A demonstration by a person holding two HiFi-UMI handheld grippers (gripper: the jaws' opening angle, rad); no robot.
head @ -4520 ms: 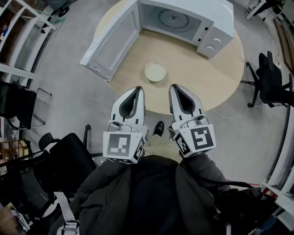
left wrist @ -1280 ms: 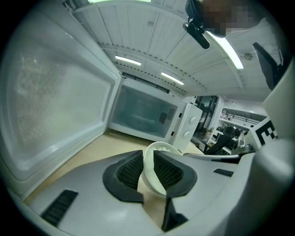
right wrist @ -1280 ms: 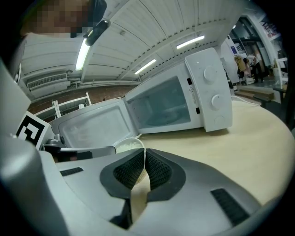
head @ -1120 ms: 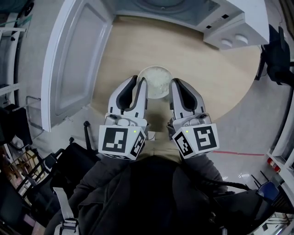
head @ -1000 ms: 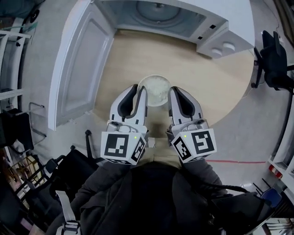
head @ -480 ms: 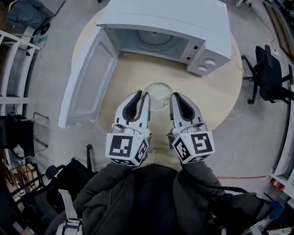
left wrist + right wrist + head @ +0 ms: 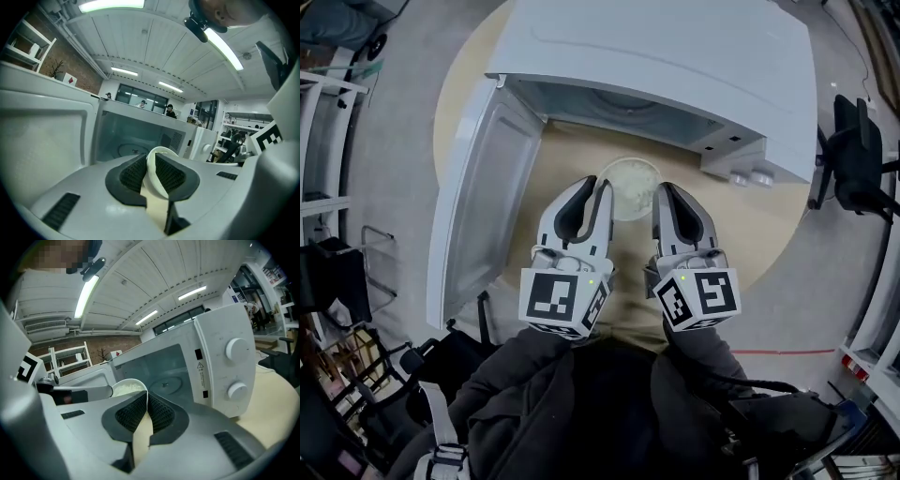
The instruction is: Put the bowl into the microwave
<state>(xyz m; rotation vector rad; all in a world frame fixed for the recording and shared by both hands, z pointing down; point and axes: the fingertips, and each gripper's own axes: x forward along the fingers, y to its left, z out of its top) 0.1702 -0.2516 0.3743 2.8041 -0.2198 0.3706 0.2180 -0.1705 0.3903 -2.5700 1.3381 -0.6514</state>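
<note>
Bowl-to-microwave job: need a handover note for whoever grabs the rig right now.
Left gripper: shut on the left rim of the bowl; its jaws have just been closing on that rim.
Right gripper: shut on the right rim.
Bowl: has something white in it and is held between both grippers just in front of the microwave, whose door is swung wide open to the left.
Done: bowl gripped and at the opening, not yet inside.
Left: move it in onto the turntable, release both grippers, withdraw.
</note>
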